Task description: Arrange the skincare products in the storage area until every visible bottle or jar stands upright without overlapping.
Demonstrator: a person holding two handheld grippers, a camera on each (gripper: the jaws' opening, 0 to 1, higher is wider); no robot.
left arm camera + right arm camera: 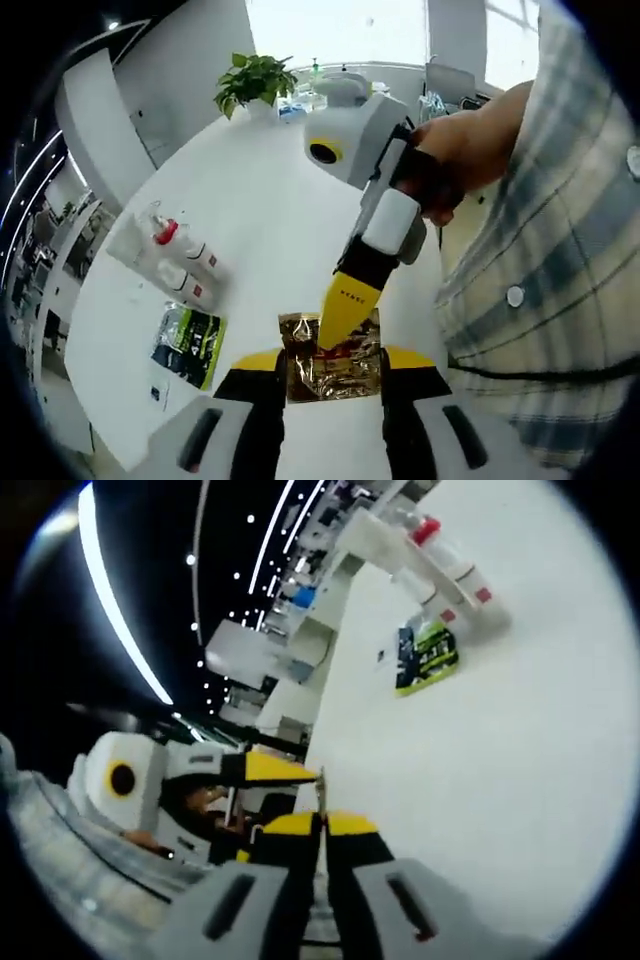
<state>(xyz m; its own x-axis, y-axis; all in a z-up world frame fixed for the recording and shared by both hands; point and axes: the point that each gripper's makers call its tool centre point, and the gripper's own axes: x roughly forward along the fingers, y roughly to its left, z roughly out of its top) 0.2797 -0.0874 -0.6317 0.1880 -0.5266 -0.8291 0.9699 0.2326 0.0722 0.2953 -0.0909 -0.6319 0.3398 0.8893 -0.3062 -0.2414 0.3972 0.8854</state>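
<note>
In the left gripper view, the left gripper rises from the bottom edge with its jaws spread wide, and a crinkled gold-brown foil packet lies on the white counter between them. The right gripper comes down from the upper right, held by a person's hand, with a plaid sleeve just behind it. Its yellow tips are closed together and pinch the top of the foil packet.

In the right gripper view, the same jaws meet at the bottom centre, with a thin edge of the packet sticking up between them. The left gripper shows here at the left, its yellow jaw tip just beside that edge.

A little further out on the counter, to the left in the left gripper view, lies a flat green and black sachet. Beyond it is a clear storage tray holding white skincare bottles with red labels and a red cap; they appear to lie on their sides, touching one another. In the right gripper view, the sachet and the bottles sit near the counter's far edge.

At the far end of the counter stands a green potted plant.
</note>
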